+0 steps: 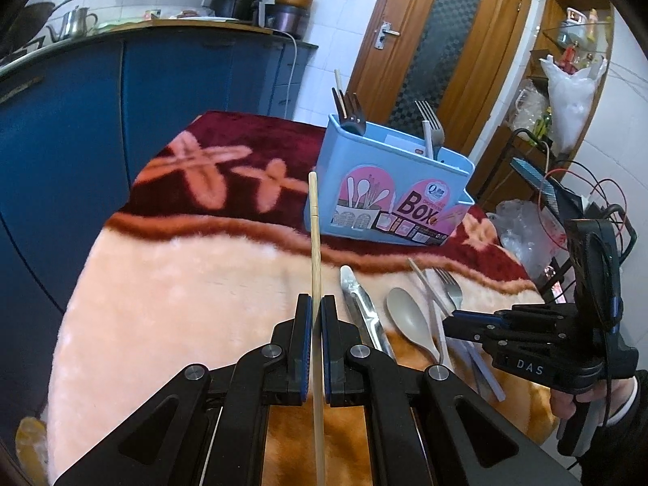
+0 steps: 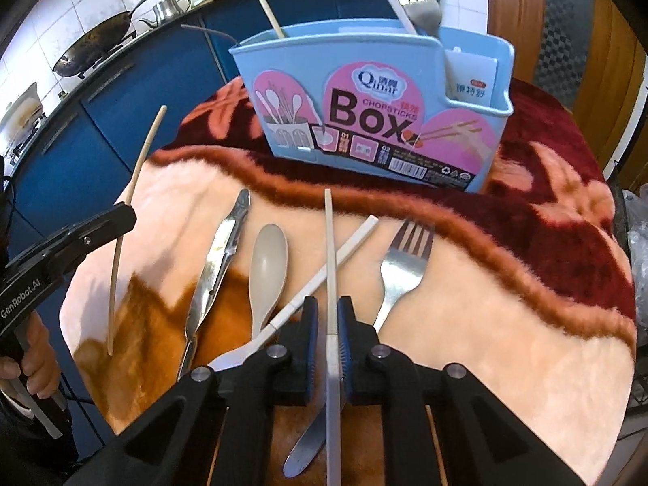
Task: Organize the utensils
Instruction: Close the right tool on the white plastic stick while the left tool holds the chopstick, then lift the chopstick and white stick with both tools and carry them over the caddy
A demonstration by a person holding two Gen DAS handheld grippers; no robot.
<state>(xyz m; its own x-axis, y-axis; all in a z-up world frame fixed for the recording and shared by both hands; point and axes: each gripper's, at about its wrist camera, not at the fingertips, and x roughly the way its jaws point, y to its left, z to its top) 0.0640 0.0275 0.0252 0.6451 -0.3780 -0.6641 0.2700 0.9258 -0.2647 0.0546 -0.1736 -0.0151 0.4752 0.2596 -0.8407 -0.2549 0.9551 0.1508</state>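
Note:
My left gripper (image 1: 317, 303) is shut on a wooden chopstick (image 1: 314, 235) and holds it above the blanket, pointing at the light blue chopsticks box (image 1: 389, 186). It shows from the side in the right wrist view (image 2: 121, 212), with the chopstick (image 2: 133, 186). My right gripper (image 2: 327, 308) is shut on a white chopstick (image 2: 330, 251), in front of the box (image 2: 376, 109). On the blanket lie metal tongs (image 2: 218, 259), a beige spoon (image 2: 267, 267), a second white chopstick (image 2: 324, 279) and a fork (image 2: 401, 267). The box holds forks and a chopstick.
The fluffy pink and maroon blanket (image 2: 506, 324) covers the table. Blue kitchen cabinets (image 1: 121, 93) stand to the left, with a wok (image 2: 93, 48) and kettle on the counter. A wooden door (image 1: 437, 40) and cluttered shelves (image 1: 567, 81) are behind and to the right.

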